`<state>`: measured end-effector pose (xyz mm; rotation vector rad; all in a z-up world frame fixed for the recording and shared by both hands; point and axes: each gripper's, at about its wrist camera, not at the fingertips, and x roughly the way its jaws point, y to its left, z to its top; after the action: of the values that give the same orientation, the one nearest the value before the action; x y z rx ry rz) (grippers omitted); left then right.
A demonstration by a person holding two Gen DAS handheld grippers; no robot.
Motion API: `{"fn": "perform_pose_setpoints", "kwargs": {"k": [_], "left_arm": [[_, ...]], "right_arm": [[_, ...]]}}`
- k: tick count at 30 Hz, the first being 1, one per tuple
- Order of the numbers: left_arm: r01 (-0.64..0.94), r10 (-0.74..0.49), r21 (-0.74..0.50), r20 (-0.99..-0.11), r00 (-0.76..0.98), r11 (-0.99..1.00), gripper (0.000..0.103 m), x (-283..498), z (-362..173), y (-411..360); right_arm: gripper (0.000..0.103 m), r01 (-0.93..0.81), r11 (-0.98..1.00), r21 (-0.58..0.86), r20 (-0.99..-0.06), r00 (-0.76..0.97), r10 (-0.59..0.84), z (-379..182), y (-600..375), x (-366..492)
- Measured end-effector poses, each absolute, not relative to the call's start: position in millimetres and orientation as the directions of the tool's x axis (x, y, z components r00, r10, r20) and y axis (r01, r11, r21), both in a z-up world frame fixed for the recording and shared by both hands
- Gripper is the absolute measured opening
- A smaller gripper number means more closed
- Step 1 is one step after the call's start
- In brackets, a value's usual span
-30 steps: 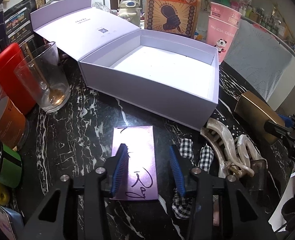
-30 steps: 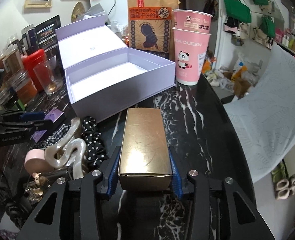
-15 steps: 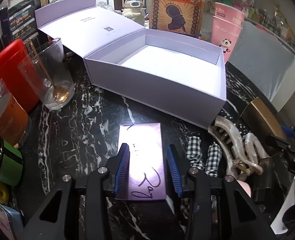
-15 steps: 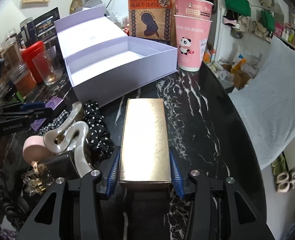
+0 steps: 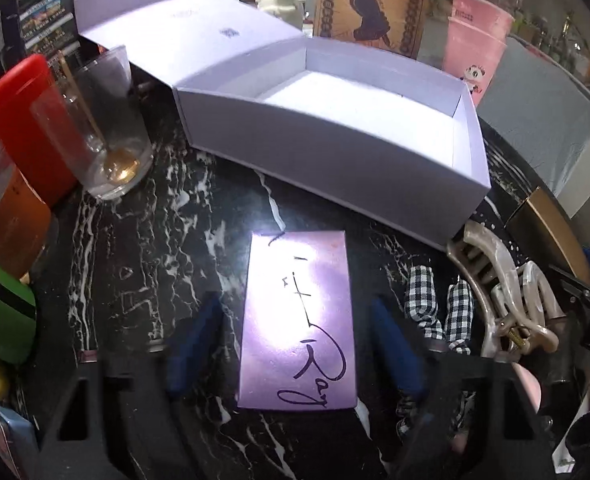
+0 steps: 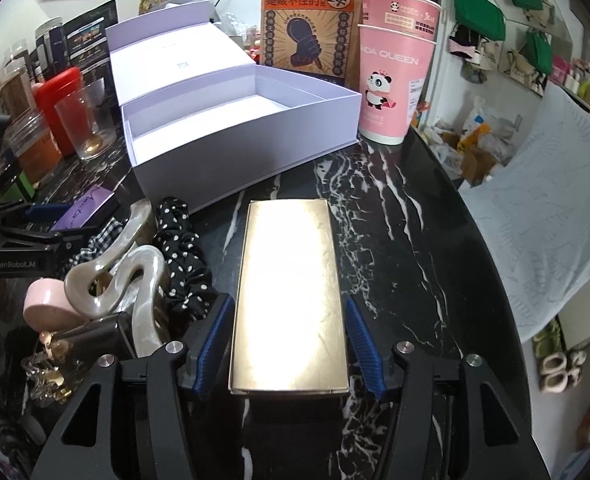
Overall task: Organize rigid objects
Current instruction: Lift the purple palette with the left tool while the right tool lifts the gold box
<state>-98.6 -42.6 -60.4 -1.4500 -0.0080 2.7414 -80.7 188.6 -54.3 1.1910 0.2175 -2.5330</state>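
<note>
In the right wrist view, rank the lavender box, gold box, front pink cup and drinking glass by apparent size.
1. lavender box
2. gold box, though nearness to the camera enlarges it
3. pink cup
4. drinking glass

We see the right gripper (image 6: pixel 289 350) with jaws opening, blue pads standing just clear of the gold box (image 6: pixel 289 300) lying between them on the black marble surface (image 6: pixel 407 248). The open lilac box (image 6: pixel 231 136) sits beyond; hair clips (image 6: pixel 123 280) lie left.
</note>
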Motion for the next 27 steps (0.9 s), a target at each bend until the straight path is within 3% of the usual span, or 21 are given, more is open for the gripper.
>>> {"fn": "perform_pose_setpoints", "kwargs": {"k": [2, 5, 27], "left_arm": [[-0.04, 0.045, -0.027, -0.827, -0.561, -0.999, 0.05, -99.5, -60.1, -41.8], [-0.077, 0.068, -0.029, -0.825, -0.561, -0.997, 0.05, -102.2, -61.1, -39.2], [-0.109, 0.104, -0.047, -0.786, -0.609, -0.993, 0.05, -83.6, -14.0, -39.5]], "right_arm": [[0.046, 0.363, -0.932, 0.006, -0.775, -0.587, -0.234, -56.0, 187.1, -83.4], [0.043, 0.382, -0.924, -0.009, -0.776, -0.586, -0.235, -57.9, 183.2, -85.1], [0.043, 0.377, -0.924, 0.059, -0.742, -0.603, -0.293, -25.4, 179.6, -65.7]]}}
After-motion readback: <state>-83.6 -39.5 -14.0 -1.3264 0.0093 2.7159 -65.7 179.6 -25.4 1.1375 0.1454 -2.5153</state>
